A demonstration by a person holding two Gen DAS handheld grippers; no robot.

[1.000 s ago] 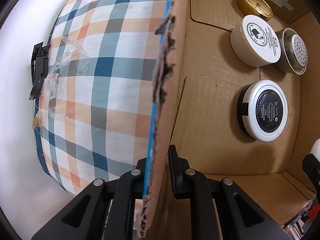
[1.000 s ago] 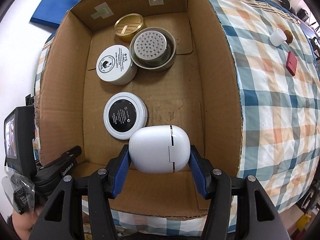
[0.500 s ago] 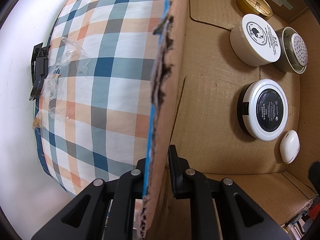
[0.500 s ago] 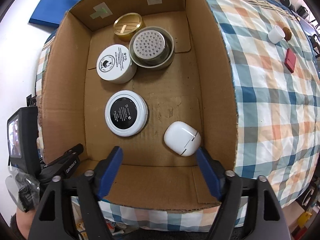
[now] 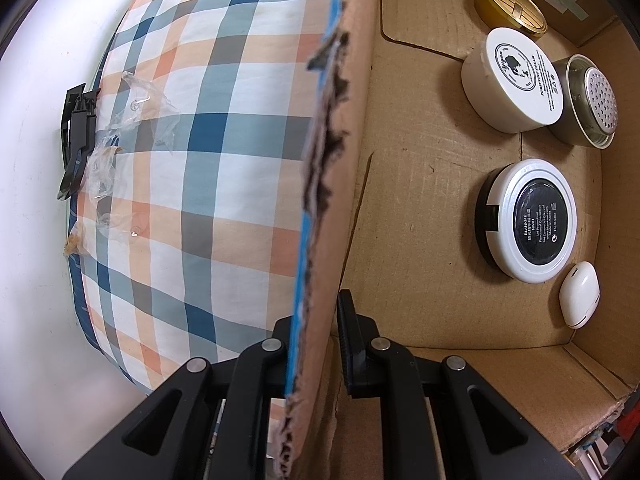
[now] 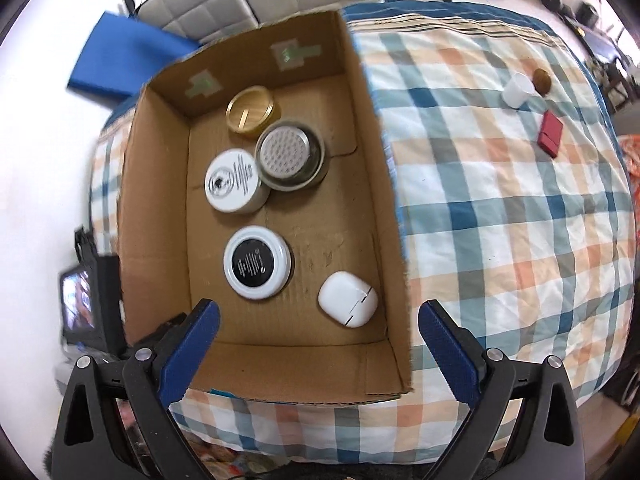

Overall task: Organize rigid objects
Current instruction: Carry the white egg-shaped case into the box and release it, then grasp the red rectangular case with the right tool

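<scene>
The white earbud case [image 6: 348, 299] lies on the floor of the cardboard box [image 6: 156, 208], near its right wall, just beside the black-and-white compact [image 6: 257, 263]. The right gripper [image 6: 318, 334] hangs above it, jaws opening wide with nothing between them. The left gripper [image 5: 316, 330] is clamped on the box's torn left wall.

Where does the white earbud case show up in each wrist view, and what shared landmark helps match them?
Left wrist: white earbud case at far right, low, on the box floor.
Right wrist: it lies below centre, in the near right part of the cardboard box.
Shared landmark: the black-topped white round compact right beside it.
</scene>
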